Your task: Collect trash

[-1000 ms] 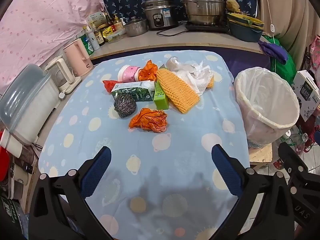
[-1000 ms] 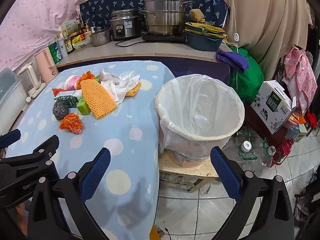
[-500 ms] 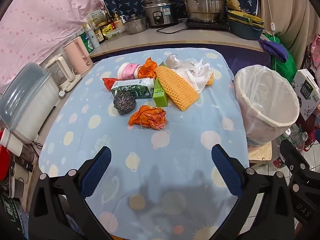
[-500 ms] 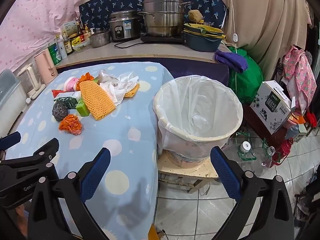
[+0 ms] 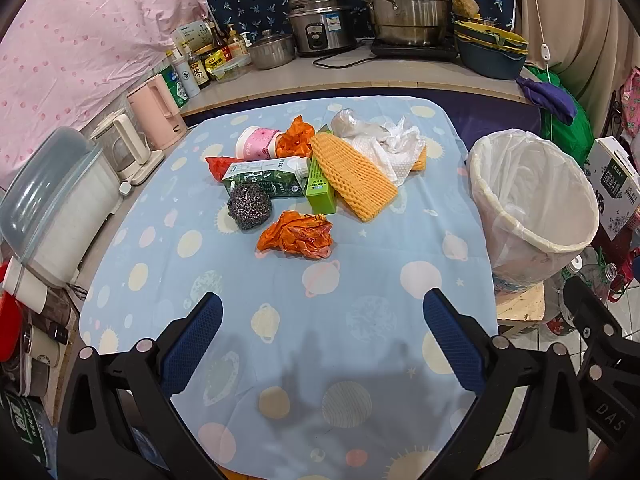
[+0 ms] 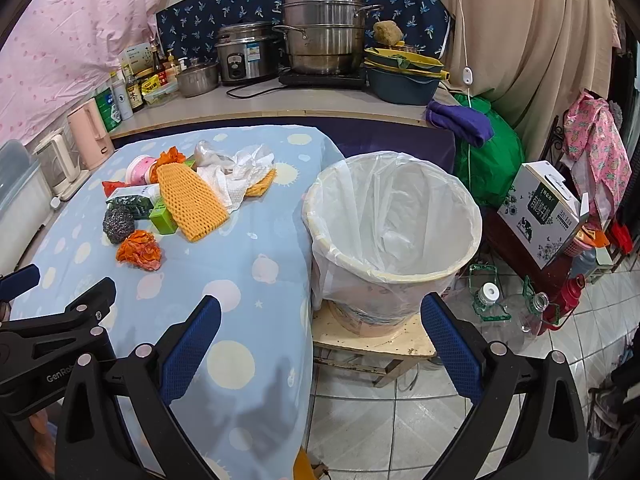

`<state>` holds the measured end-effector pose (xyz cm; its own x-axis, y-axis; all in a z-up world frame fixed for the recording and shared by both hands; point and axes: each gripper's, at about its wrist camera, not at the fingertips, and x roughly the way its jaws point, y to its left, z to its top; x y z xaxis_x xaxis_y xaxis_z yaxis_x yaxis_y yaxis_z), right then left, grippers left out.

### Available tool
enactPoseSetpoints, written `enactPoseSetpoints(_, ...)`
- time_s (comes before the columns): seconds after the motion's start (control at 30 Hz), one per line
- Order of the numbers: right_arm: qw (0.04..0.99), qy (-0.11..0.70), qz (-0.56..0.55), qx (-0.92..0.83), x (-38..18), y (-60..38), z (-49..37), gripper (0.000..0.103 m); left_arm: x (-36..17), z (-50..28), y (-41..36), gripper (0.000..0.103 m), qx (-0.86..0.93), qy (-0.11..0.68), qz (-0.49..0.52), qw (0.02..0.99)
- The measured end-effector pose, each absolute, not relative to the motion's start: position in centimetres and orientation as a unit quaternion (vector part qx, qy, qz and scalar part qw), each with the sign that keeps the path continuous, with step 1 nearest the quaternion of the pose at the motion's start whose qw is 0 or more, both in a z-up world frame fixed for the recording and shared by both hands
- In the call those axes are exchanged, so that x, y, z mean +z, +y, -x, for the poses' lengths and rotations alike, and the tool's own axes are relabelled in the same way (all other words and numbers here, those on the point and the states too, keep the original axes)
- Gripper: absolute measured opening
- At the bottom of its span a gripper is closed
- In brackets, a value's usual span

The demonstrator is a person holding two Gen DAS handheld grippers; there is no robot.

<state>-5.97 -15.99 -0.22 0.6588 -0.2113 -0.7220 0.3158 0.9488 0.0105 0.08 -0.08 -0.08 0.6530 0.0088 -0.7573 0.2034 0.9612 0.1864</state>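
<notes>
Two claws, left (image 5: 322, 334) and right (image 6: 320, 334), gape wide and empty over the bench (image 5: 360, 300). The lined bin (image 6: 394, 232) stands just beside its edge; the trash lies mid-bench. Best start: close on the nearest orange wrapper (image 5: 296, 236), low and centred.

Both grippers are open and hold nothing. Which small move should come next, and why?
Probably move the open left gripper forward and down to the crumpled orange plastic bag. It is the nearest piece of the trash pile on the blue planet-print tablecloth, it lies apart from the rest, and the white-lined trash bin stands open beside the table.
</notes>
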Motion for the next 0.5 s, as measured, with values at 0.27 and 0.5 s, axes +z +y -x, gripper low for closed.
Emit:
enactPoseSetpoints(0.27, 0.909, 0.385, -0.069, -0.146, -0.26, -16.21, 6.06, 0.096, 0.18, 0.37, -0.29, 0.096, -0.053, 0.409, -0.132, 0.901)
enactPoseSetpoints(0.5, 0.909, 0.385, -0.069, -0.145, -0.16, -16.66, 6.10, 0.096, 0.49, 0.52, -0.45, 0.096, -0.051, 0.407, -0.134, 0.902)
